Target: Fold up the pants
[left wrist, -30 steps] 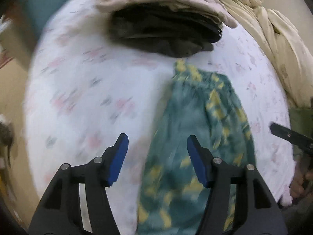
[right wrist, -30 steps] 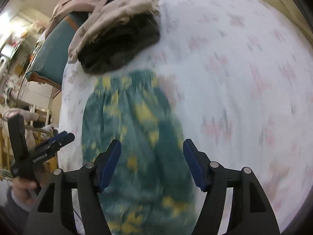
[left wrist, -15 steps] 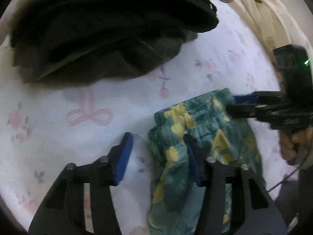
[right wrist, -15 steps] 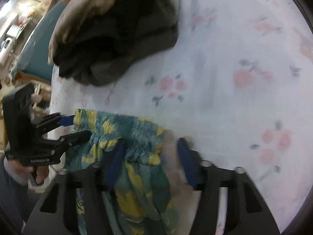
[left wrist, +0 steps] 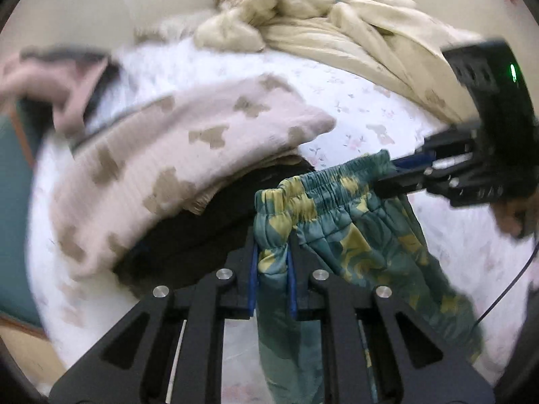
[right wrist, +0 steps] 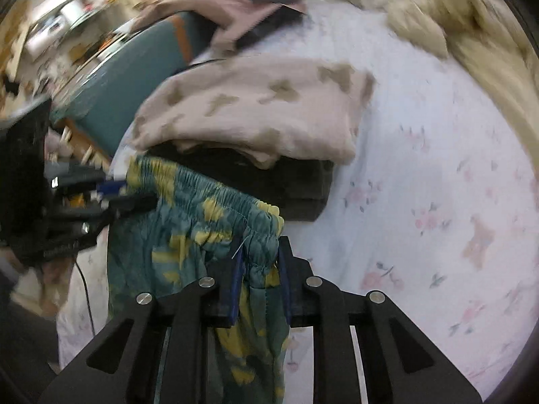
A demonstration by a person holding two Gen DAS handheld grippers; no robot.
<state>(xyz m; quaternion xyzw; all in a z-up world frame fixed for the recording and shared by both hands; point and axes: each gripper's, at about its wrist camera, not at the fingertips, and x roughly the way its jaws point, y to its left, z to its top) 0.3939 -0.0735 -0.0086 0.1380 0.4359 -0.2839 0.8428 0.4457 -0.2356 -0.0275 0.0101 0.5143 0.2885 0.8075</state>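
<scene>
The pants [left wrist: 340,232] are green with yellow patches and an elastic waistband. They hang above the bed, stretched by the waistband between both grippers. My left gripper [left wrist: 272,262] is shut on the waistband's left corner. My right gripper [right wrist: 259,269] is shut on the right corner of the pants [right wrist: 188,222]. The right gripper also shows in the left wrist view [left wrist: 397,168], and the left gripper in the right wrist view [right wrist: 134,198]. The legs hang down out of view.
The bed has a white floral sheet [left wrist: 370,101] [right wrist: 438,185]. A stack of folded clothes, pink with brown shapes [left wrist: 188,155] [right wrist: 256,111] over dark ones [right wrist: 296,181], lies just behind the pants. A crumpled cream blanket [left wrist: 337,27] lies at the far side. A teal board [right wrist: 134,80] stands at the left.
Both grippers have closed on the waistband corners and lifted the pants off the sheet. The views have tilted up toward the clothes stack and blanket.
</scene>
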